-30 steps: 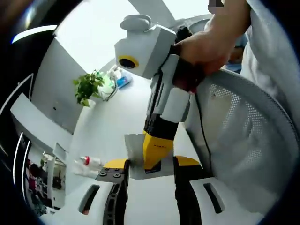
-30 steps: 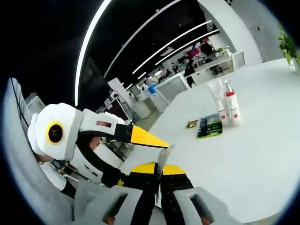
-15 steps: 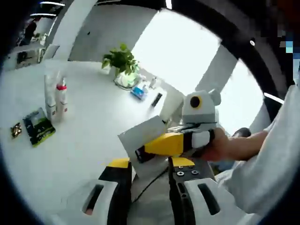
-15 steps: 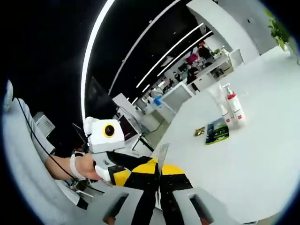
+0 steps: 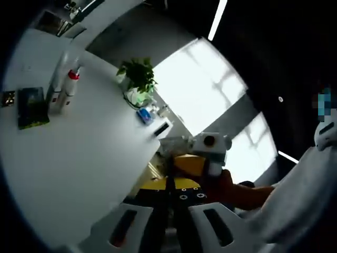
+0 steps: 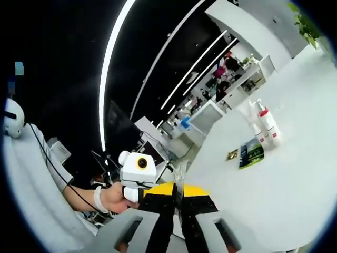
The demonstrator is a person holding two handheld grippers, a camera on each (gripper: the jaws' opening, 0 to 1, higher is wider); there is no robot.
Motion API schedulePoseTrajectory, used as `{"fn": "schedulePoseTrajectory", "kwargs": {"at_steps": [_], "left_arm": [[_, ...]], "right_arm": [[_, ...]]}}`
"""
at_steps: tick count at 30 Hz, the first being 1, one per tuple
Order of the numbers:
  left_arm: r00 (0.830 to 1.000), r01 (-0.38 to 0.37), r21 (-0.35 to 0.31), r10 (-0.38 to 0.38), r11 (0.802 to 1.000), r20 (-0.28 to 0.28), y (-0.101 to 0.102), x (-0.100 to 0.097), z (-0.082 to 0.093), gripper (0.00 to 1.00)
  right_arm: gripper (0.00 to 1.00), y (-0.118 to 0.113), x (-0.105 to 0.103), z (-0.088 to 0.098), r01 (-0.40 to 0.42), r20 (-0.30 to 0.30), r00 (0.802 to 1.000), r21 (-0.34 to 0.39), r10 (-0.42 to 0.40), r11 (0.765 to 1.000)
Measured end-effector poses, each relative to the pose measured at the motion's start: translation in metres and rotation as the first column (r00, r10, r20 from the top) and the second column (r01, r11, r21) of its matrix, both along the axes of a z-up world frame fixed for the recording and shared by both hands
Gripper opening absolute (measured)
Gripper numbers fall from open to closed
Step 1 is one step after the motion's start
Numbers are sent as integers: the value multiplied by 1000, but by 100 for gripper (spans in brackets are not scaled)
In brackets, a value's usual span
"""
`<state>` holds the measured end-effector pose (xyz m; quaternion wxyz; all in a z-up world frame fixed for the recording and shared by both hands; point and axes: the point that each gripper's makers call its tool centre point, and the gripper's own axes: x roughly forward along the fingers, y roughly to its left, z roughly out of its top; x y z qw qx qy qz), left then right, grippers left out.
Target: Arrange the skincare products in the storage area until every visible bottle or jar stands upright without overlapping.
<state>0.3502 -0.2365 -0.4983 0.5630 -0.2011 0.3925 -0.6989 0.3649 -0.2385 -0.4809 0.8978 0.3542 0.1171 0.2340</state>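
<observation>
Bottles (image 6: pixel 267 124) stood upright at right, cap up, labels unreadable, right gripper (image 6: pixel 177 200) and left gripper (image 5: pixel 169 196) jaws closed, empty.

Black-and-yellow jaws on pale grey mounts with dark slots and small screws on the left gripper (image 5: pixel 169 197); matching right gripper (image 6: pixel 178 203). White sleeve (image 5: pixel 295 205), white wristband (image 6: pixel 98 199), thin black cable (image 6: pixel 50 163).

surface: broad white table (image 5: pixel 79 158), ahead of both grippers
bottles: white pump bottle with red collar (image 6: pixel 269 124) beside a clear tube (image 5: pixel 57 87), upright
packets: dark green flat packet (image 5: pixel 31 107), small brown sachet (image 6: pixel 232 154)
far edge: potted green plant (image 5: pixel 138 79)
</observation>
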Motion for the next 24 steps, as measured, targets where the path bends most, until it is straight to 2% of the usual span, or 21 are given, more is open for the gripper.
{"fn": "schedulePoseTrajectory", "kwargs": {"at_steps": [1, 2, 3, 6, 11, 17, 21, 22, 23, 24], "left_arm": [[1000, 8, -1, -8, 1000, 0, 1, -1, 0, 0], [1000, 10, 2, -10, 1000, 1, 1, -2, 0, 0], [1000, 8, 10, -8, 1000, 6, 2, -1, -1, 0], [1000, 14, 19, -13, 1000, -6, 5, -3, -4, 0], [999, 22, 12, -22, 1000, -26, 9, -7, -5, 0], [999, 34, 4, -34, 999, -30, 21, -11, -2, 0], [998, 39, 2, -39, 999, -45, 31, -9, -6, 0], [998, 37, 7, -37, 999, -49, 35, -7, -9, 0], [998, 31, 16, -30, 999, -51, 38, -5, -12, 0], [998, 26, 24, -25, 999, -57, 40, -3, -14, 0]], "right_arm": [[1, -3, 1, -2, 19, 5, 1000, -39, -19, 999], [4, -11, 3, -2, 74, 29, 997, -96, -71, 993], [5, -12, 3, 1, 85, 48, 996, -104, -81, 991], [0, -5, -3, 6, 27, 33, 999, -3, -27, 1000], [0, -1, -5, 4, 40, 65, 997, -102, -33, 994], [0, 4, -4, 0, 27, 44, 999, -136, -22, 990], [0, 7, -4, -4, 26, 43, 999, -188, -18, 982], [0, 8, -4, -7, 23, 35, 999, -206, -16, 978], [0, 9, -5, -11, 15, 32, 999, -271, -6, 963], [0, 11, -5, -12, 11, 32, 999, -290, -2, 957]]}}
